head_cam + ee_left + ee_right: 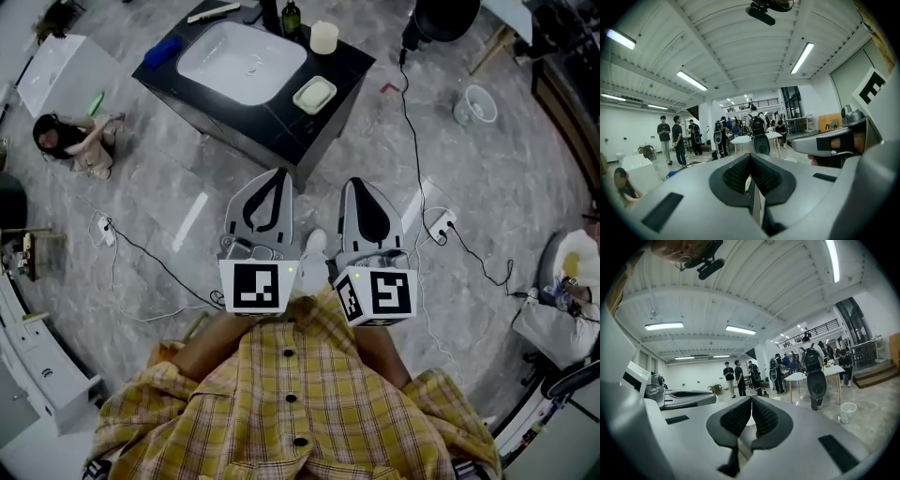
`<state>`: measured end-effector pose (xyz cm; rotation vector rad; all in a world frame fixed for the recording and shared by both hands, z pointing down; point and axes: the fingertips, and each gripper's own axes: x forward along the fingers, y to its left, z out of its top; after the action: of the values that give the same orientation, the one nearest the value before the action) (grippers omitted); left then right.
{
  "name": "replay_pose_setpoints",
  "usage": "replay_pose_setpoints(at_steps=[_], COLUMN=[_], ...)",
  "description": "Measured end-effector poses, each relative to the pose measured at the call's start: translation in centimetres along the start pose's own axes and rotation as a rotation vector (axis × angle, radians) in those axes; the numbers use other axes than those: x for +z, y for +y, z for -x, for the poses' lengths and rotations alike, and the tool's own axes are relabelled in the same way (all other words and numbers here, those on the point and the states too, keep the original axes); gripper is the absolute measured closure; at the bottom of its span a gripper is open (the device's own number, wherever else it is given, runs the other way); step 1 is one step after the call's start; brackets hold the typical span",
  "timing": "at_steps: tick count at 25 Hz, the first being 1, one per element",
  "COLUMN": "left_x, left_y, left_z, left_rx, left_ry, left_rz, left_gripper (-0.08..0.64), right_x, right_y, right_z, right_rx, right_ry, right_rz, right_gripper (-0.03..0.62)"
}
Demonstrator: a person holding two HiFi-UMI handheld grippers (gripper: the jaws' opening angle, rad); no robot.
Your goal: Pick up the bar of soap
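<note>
The left gripper (750, 155) has its two jaws pressed fully together, the dark ribbed pads meet in one line, and there is nothing between them. The right gripper (751, 399) is the same: its jaws are closed against each other and it holds nothing. In the head view both grippers are side by side, close in front of the person's yellow checked shirt (291, 394), with the tips directed forward toward a black counter (281, 117). The marker cubes are at the near end, just above the shirt. The bar of soap (315, 94) is pale yellow-green and lies in a white dish (327, 104) on the right part of the counter, just beside the white basin (242, 61) and well apart from both grippers. Behind the dish stands a cream cylinder (323, 37), and near it a dark bottle (292, 17). A blue object (161, 52) lies at the left corner of the counter. On the grey marble floor there are black cables, a white power strip (439, 223) and a white bucket (476, 105). A person sits on the floor (75, 141) at the left. The gripper views look level into a large hall, where several people stand near tables.
</note>
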<state>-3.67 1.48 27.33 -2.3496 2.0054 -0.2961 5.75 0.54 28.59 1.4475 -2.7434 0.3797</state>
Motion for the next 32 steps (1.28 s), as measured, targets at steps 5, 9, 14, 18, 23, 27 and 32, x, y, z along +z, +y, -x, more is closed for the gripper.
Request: replay_pose_setpoints(at_steps=[5,9,14,18,23,27,32], left_x=[-1.2,-1.7,-2.5,-3.5,-5.4,-6.8,-8.9], left_y=[-0.6,-0.8,0.5,1.7,3.0,4.1,5.3], left_z=[-5.5,-8.2,-10.5,-12.9,-17.2,-20.9,-24.9], left_rx=[-0.038,-0.033,-0.022,-0.040,-0.099,-0.143,-0.198], left_ry=[0.104,0.146,0.190,0.224,0.271,0.313,0.378], left_rz=[0.051,0.065,0.071,0.075,0.099,0.102,0.082], left_gripper=[0.549,0.549,0.549,0.549,0.549,0.548,0.548], right_x=[0.2,0.8,0.6,0.1,0.2,0.6,0.4], right_y=[-3.8,-6.2,-7.3,-7.4,-8.5,-10.1,-11.1], right_z=[-3.6,-5.4,-7.5,-9.3,-12.4,-14.9,-17.7], right_rx=[-0.012,-0.018,-0.024,-0.030,-0.071,-0.130,-0.191], right_ry=[0.054,0.060,0.072,0.092,0.104,0.102,0.118], right_rz=[-0.025,-0.030,-0.044,-0.049,-0.039,-0.043,-0.057], right_gripper=[0.571,0.571,0.571,0.571,0.571,0.571,0.571])
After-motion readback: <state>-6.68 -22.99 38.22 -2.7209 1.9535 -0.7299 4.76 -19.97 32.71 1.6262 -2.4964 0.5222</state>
